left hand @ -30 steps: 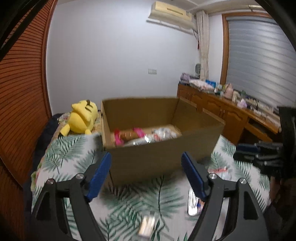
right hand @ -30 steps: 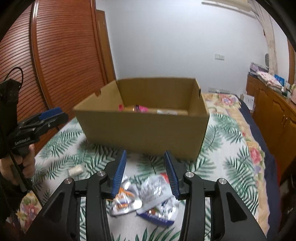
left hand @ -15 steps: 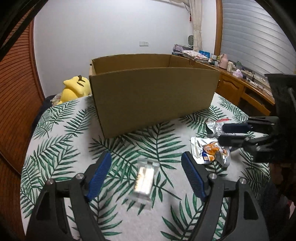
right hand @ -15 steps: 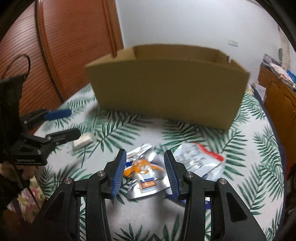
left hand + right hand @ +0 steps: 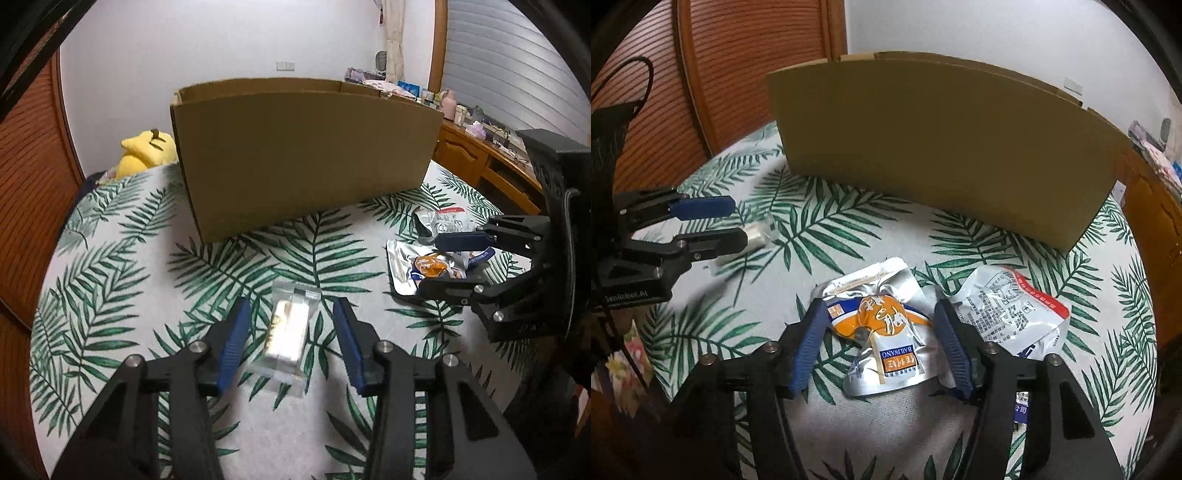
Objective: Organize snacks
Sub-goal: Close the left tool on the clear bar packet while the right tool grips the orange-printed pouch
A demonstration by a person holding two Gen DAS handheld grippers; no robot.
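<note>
The cardboard box (image 5: 303,158) stands on the leaf-print bedspread (image 5: 110,280); three snacks remain outside. The right gripper (image 5: 879,347) is opening around the orange foil pouch (image 5: 886,328), beside a red-edged pouch (image 5: 1012,306). The left gripper (image 5: 291,332) is closing on the clear-wrapped bar (image 5: 288,328), not yet pinched.

Cardboard box (image 5: 303,155) interior hidden behind its front wall. Dresser clutter (image 5: 458,110) too small to identify. Red-edged pouch (image 5: 1015,310) partly behind right gripper's finger.

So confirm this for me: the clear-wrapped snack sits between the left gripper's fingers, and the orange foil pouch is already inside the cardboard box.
Not quite. The orange foil pouch isn't in the cardboard box; the right wrist view shows it lying on the leaf-print cover in front of the box, between the right gripper's fingers. The clear-wrapped snack between the left gripper's fingers is correct.
</note>
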